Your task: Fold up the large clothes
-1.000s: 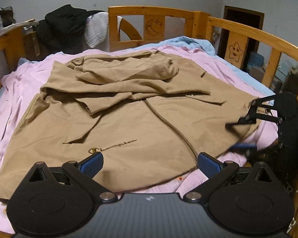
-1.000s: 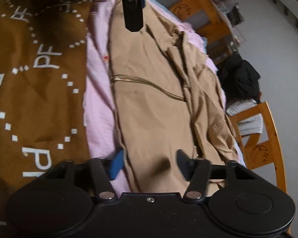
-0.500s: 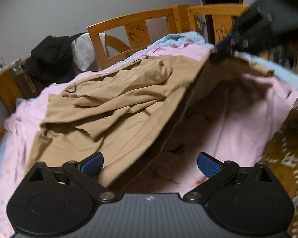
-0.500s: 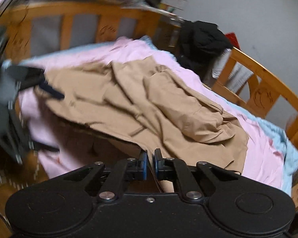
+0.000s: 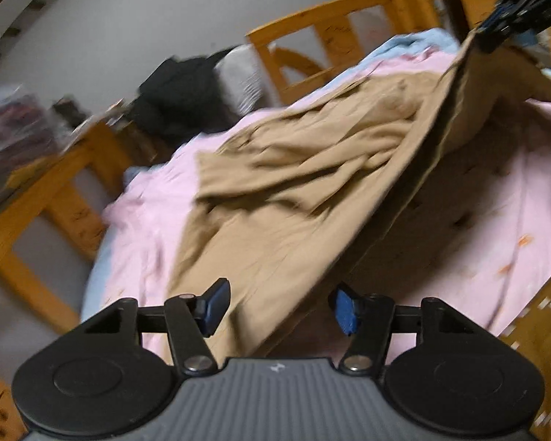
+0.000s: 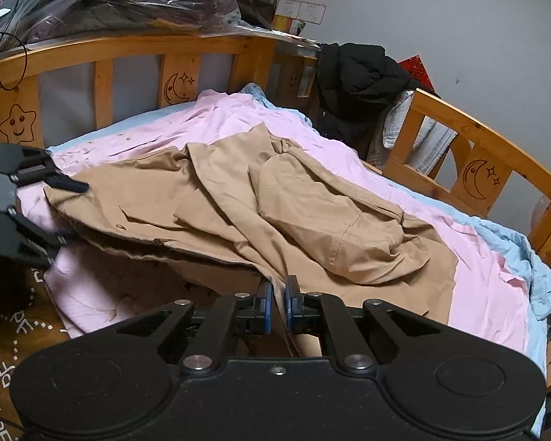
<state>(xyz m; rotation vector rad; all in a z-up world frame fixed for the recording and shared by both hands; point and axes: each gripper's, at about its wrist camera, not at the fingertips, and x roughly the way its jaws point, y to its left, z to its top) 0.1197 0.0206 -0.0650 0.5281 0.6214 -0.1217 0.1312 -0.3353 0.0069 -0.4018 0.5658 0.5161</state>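
Both hems matter now: your right gripper [image 6: 278, 303] has its fingers clamped on the near hem of the tan jacket [image 6: 312, 205], lifted off the pink sheet [image 6: 488, 268] of the bed, while your left gripper [image 5: 277, 307] has just been closing, with the hem between its fingers but not yet pinched — one pad still stands off the cloth. Close fully on that hem before you carry anything, and match the two heights so the fold line runs straight across. Most of the jacket lies bunched at mid-bed, sleeves and hood piled on top. Wooden rails [image 6: 496, 147] hem in the far and right sides — fold toward the far end, staying short of the rails and the black clothes [image 6: 356, 73] draped there.
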